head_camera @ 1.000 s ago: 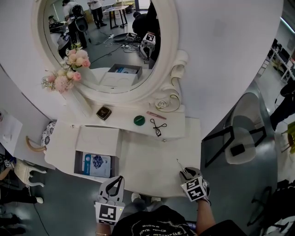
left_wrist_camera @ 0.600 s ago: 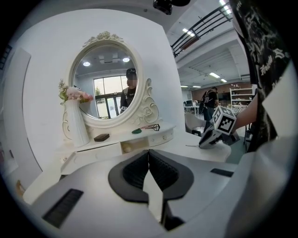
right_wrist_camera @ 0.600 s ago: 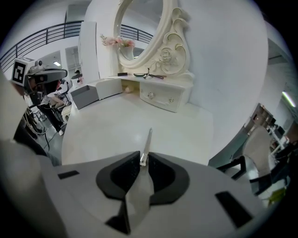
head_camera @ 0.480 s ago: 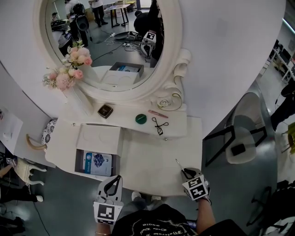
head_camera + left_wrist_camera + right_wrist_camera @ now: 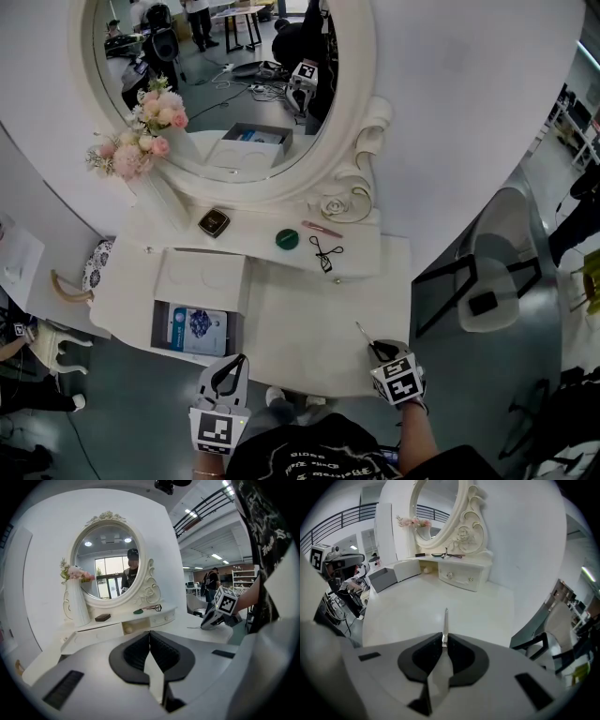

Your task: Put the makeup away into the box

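Right gripper point(image 5: 445, 641) sits at the near right edge of the table point(image 5: 300, 319). Its jaws have just been closing and now pinch the near end of a thin metal tool point(image 5: 446, 619). The rest of the tool sticks out ahead over the tabletop, angled far-left; can't tell if the tip touches the surface. Left gripper point(image 5: 150, 635) is by the near edge, left of centre, jaws pressed together with nothing in them. Box point(image 5: 155, 330) is open at the near left of the table, just far-left of the left gripper, with a printed card inside. Its white lid point(image 5: 202, 281) lies flat against the box's far side. Other makeup is on the raised shelf point(image 5: 248, 246) under the mirror point(image 5: 366, 112): dark compact point(image 5: 213, 222) left, green round pot point(image 5: 286, 239) middle, pink stick point(image 5: 321, 230) and eyelash curler point(image 5: 323, 253) just right of the pot. Vase of flowers point(image 5: 141, 145) is at the shelf's far left.
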Demonstrator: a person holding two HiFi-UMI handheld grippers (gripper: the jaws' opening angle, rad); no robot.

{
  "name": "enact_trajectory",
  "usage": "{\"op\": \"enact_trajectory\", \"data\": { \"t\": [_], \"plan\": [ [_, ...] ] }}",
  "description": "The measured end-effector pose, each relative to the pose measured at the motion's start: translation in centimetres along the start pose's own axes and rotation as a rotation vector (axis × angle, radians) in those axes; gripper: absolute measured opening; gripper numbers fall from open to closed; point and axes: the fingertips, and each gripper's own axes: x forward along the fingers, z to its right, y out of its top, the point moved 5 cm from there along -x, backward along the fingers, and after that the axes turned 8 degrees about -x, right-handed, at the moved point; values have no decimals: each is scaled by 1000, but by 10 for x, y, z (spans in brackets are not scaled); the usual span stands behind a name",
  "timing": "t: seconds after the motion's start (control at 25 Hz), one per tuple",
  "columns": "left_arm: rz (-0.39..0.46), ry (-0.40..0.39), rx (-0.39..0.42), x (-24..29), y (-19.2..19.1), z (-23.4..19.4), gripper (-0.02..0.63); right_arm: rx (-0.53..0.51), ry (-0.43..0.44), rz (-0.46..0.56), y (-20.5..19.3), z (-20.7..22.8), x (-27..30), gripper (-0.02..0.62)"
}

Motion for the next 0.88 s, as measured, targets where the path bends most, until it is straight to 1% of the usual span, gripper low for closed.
{"op": "enact_trajectory", "data": {
  "t": [0.24,0.52,0.88],
  "plan": [
    [1,1,3,0,-2,-2,15,-8,-10,25,1,-5,-1,43],
    [3,-8,0,3,-3,-3,17,-6,-7,48,14,-12,-6,43],
    [9,-17,-7,3,-4,-5,17,-23,-24,99,34,-15,-19,43]
  ]
}}
